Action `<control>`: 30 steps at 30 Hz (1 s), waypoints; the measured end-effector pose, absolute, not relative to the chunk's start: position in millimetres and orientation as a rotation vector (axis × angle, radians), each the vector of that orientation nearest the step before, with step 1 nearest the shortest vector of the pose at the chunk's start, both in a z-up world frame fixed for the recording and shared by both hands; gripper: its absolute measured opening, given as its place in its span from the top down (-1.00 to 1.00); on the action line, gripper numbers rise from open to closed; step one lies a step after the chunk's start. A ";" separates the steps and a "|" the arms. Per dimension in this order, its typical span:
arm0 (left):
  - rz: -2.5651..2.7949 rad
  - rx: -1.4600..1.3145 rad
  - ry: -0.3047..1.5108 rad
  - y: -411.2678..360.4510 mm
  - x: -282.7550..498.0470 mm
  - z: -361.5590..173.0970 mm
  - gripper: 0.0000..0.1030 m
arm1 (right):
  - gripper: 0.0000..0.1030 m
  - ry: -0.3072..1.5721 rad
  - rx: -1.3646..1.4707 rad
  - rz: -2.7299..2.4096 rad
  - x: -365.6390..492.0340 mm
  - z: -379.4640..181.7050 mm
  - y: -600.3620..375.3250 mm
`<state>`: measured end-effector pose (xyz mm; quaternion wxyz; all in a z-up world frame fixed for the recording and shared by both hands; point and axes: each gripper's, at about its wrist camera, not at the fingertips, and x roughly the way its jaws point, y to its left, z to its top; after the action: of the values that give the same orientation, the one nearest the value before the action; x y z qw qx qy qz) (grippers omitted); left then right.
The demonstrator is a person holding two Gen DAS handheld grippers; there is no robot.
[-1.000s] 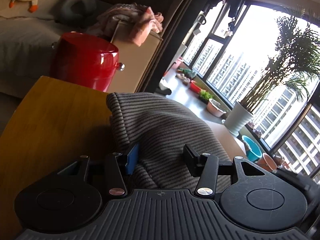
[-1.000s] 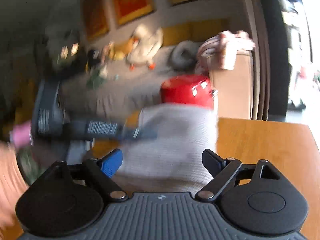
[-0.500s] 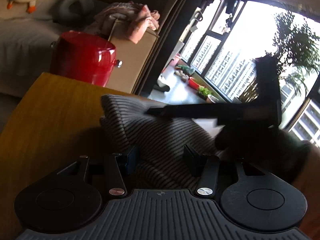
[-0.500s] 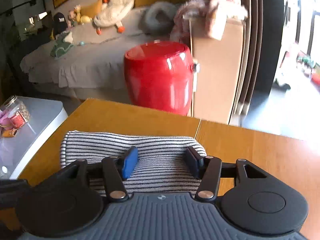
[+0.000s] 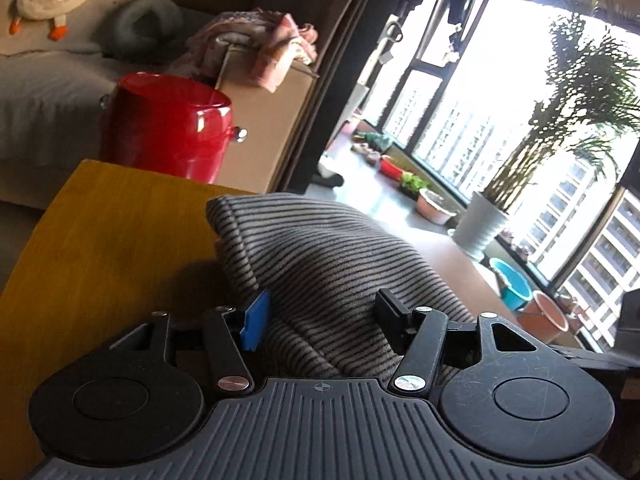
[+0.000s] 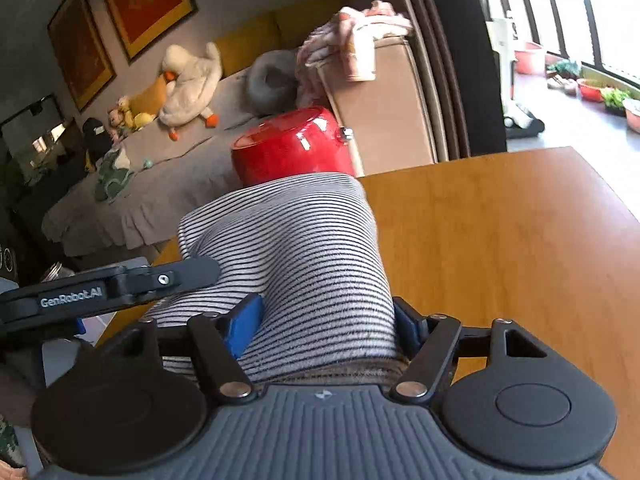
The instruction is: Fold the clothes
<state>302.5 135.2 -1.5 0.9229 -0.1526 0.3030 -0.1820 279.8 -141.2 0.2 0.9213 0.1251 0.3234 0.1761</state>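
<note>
A folded grey-and-black striped garment [image 5: 320, 248] lies on the wooden table [image 5: 112, 240]. My left gripper [image 5: 322, 322] straddles one end of it. Its jaws are opening, and the cloth lies between the blue and black pads without being squeezed. In the right wrist view the same garment [image 6: 304, 240] bulges up between the pads of my right gripper [image 6: 324, 330]. Those pads press into the cloth on both sides while the jaws are opening. A left gripper finger [image 6: 180, 276] rests on the garment's left side.
A shiny red pot [image 6: 292, 148] stands just past the table's far edge, beside a cardboard box [image 6: 384, 112] topped with pink cloth. A bed with plush toys [image 6: 188, 80] lies behind. Bare table top [image 6: 500, 240] stretches to the right.
The left jaws have widened around the garment. The right gripper has come down from above the table onto the garment, which now fills its jaws; it no longer crosses the left wrist view.
</note>
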 end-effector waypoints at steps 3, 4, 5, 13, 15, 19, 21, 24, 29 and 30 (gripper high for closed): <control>-0.327 -0.357 0.659 147.5 304.8 -7.8 -0.64 | -0.33 0.661 0.226 0.398 284.7 -4.1 -136.6; -0.323 -0.397 0.675 153.2 307.5 -13.2 -0.73 | -0.41 0.652 0.223 0.402 283.4 -6.0 -138.1; -0.325 -0.440 0.685 158.0 309.6 -18.1 -0.74 | -0.48 0.643 0.232 0.397 282.5 -8.9 -140.9; -0.282 -0.412 0.603 149.7 279.9 1.7 -0.66 | -0.90 0.605 0.305 0.354 266.1 -12.1 -161.5; -0.256 -0.404 0.579 150.6 263.2 7.9 -0.72 | -0.97 0.603 0.316 0.337 260.3 -12.7 -165.8; -0.223 -0.377 0.567 144.0 230.5 12.2 -0.85 | -1.00 0.608 0.343 0.297 247.7 -14.8 -173.9; -0.219 -0.378 0.593 137.9 216.0 9.9 -0.87 | -1.00 0.616 0.345 0.281 238.4 -15.7 -177.4; -0.207 -0.374 0.641 127.6 200.1 1.4 -0.91 | -1.00 0.628 0.340 0.259 223.7 -16.7 -182.0; -0.162 -0.332 0.657 111.2 173.5 -9.9 -1.00 | -1.00 0.640 0.295 0.230 194.7 -15.7 -187.5; -0.151 -0.311 0.652 106.9 168.4 -10.7 -1.00 | -1.00 0.642 0.287 0.226 189.5 -15.5 -188.8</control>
<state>168.4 106.9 -10.7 0.9327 -0.1521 0.3187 -0.0738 189.5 -188.8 -15.5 0.9325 0.1404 0.3138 0.1104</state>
